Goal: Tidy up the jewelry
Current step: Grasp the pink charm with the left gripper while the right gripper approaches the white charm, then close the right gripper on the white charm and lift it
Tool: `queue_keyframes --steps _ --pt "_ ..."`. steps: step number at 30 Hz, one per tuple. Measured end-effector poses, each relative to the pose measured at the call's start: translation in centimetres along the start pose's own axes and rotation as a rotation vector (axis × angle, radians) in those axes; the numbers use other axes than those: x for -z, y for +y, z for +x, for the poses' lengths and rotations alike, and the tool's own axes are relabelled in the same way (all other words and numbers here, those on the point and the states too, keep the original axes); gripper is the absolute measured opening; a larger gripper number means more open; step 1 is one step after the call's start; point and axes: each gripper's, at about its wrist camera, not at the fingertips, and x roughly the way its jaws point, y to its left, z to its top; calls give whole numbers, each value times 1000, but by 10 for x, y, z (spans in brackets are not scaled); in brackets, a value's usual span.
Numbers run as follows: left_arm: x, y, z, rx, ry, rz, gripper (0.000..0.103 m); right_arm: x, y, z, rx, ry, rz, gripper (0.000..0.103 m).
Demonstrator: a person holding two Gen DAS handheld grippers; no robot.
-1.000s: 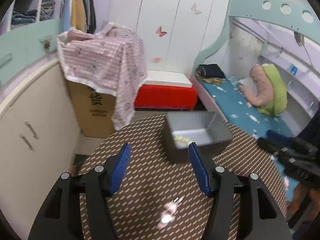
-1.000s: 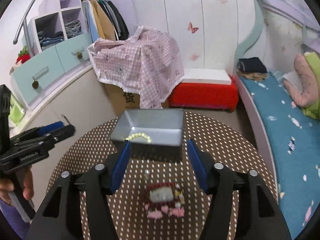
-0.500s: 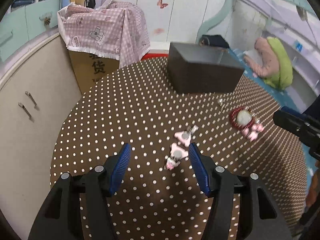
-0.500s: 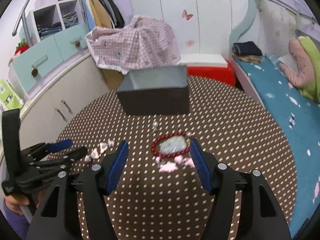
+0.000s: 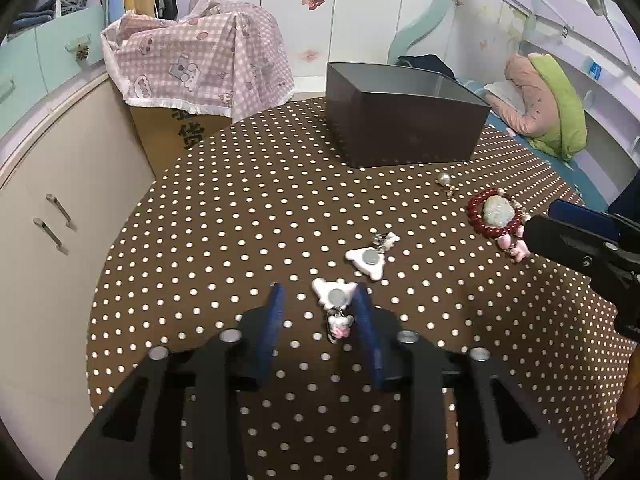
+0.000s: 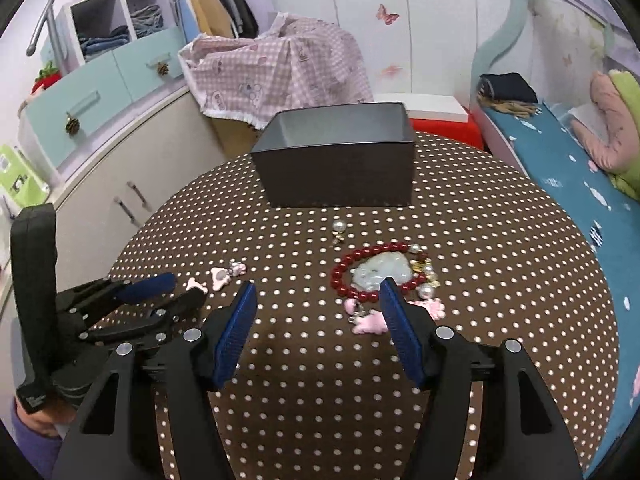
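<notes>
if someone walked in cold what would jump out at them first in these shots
Probably the red bead bracelet ringing a pale green stone, lying on the brown polka-dot tablecloth just ahead of the open right tool. Next, the dark grey box standing at the far side of the table. Then the left tool, jaws open, set around a small white and pink charm, with a second white charm just beyond it.

Box (image 6: pixel 336 172) stands on the table (image 6: pixel 500 264) toward its far edge. A pearl earring (image 6: pixel 339 227) lies just before the box. Nearer, toward the right edge, a bead bracelet (image 6: pixel 376 276) encircles a stone pendant (image 6: pixel 382 274); charms (image 6: pixel 370 322) touch its near side. Two clips (image 5: pixel 352 276) lie toward the left edge, one nearer than the other.
</notes>
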Motion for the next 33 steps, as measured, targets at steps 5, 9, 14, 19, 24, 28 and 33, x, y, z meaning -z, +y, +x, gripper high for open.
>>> queue_keyframes --steps 5,9,14,19,24,28,33 --pt "3 14 -3 11 -9 -49 18 -3 13 13 -15 16 -19 62" --pt "3 26 -8 22 -19 -81 8 -5 28 27 -31 38 -45 62" --pt "3 40 -12 20 -29 -109 8 -4 46 46 -56 72 -69 62" --pt "3 48 -17 28 -42 -122 8 -3 62 66 -85 108 -68 62" --pt "3 54 -22 33 -54 -135 8 -5 75 74 -72 99 -104 61" --pt "3 56 -22 53 -54 -143 8 -5 83 77 -47 96 -155 46" --pt "2 52 -21 68 -50 -145 8 -6 82 77 -39 97 -172 28"
